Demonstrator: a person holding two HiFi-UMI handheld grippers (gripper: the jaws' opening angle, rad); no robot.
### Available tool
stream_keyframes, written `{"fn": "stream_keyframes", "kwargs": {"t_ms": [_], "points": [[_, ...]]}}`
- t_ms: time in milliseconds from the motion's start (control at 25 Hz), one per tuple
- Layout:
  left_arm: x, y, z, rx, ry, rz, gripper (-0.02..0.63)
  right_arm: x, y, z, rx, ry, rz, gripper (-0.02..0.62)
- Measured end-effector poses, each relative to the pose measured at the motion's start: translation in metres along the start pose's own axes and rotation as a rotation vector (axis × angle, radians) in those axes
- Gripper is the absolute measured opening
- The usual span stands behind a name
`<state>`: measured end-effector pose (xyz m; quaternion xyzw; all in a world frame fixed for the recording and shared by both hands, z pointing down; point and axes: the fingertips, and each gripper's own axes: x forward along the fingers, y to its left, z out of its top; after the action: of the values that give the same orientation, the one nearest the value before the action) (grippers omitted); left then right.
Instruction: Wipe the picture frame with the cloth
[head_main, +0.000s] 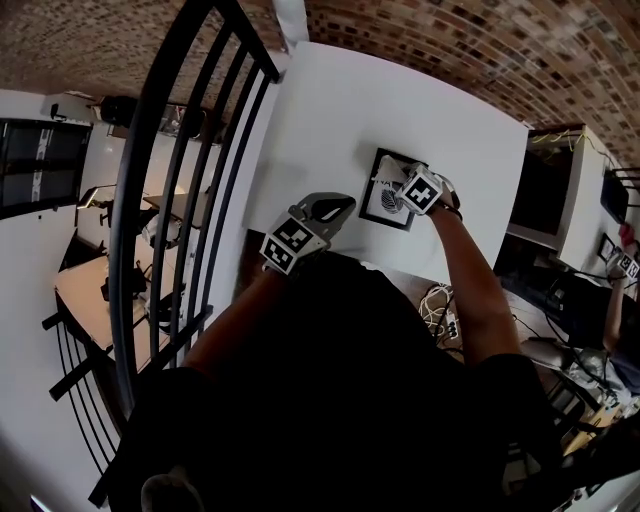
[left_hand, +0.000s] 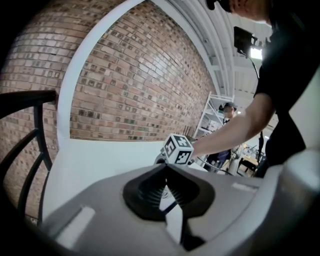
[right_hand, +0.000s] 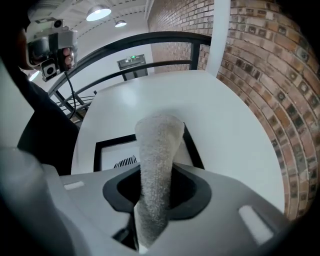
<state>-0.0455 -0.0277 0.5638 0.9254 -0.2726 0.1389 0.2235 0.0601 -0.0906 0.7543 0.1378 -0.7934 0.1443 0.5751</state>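
Right gripper view puts the nearest thing first: the right tool (right_hand: 155, 171) has its jaws closed on the cloth (right_hand: 156, 145), a grey, nubby strip that stands out past the tips and droops slightly forward. I judge it soft, light and limp, so it will fold and drag instead of pushing; the grip low on the strip looks right, with enough loose length ahead of the tool to lay flat.

Just beyond those tips, partly under the cloth's free end, lies the picture frame (right_hand: 117, 150), flat on the white table (right_hand: 150, 95). It has a thin black rim, a pale mat and a striped print. I cannot tell whether the cloth is touching it yet. The frame looks light and stiff, with a glazed front that I would expect to be slick and breakable, so it may skate under a firm wipe; I would press gently and steady it by the rim, not the face.

My left tool (left_hand: 166, 170) is closed with nothing between its jaws, and hovers near the frame's left edge, apart from it.

Farther out from the right tool are a black railing (right_hand: 150, 37) beyond the table and a brick wall (right_hand: 260, 75) to its right.
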Motion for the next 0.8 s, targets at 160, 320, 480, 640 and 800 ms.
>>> {"fn": "stream_keyframes", "kwargs": {"t_ms": [160, 320, 480, 640, 800], "points": [[0.005, -0.006, -0.001, 0.011, 0.004, -0.015, 0.002, 0.002, 0.016, -0.007, -0.009, 0.005, 0.007, 0.114], [0.01, -0.013, -0.002, 0.019, 0.008, -0.026, 0.002, 0.001, 0.042, -0.014, -0.001, 0.009, 0.066, 0.114], [0.016, -0.022, -0.004, 0.033, 0.01, -0.039, 0.002, 0.002, 0.071, -0.021, -0.003, 0.016, 0.132, 0.114], [0.022, -0.031, -0.003, 0.042, 0.011, -0.053, 0.002, 0.001, 0.094, -0.027, -0.015, 0.031, 0.186, 0.114], [0.024, -0.038, -0.004, 0.048, 0.016, -0.063, 0.002, -0.007, 0.113, -0.027, -0.022, 0.027, 0.217, 0.114]]}}
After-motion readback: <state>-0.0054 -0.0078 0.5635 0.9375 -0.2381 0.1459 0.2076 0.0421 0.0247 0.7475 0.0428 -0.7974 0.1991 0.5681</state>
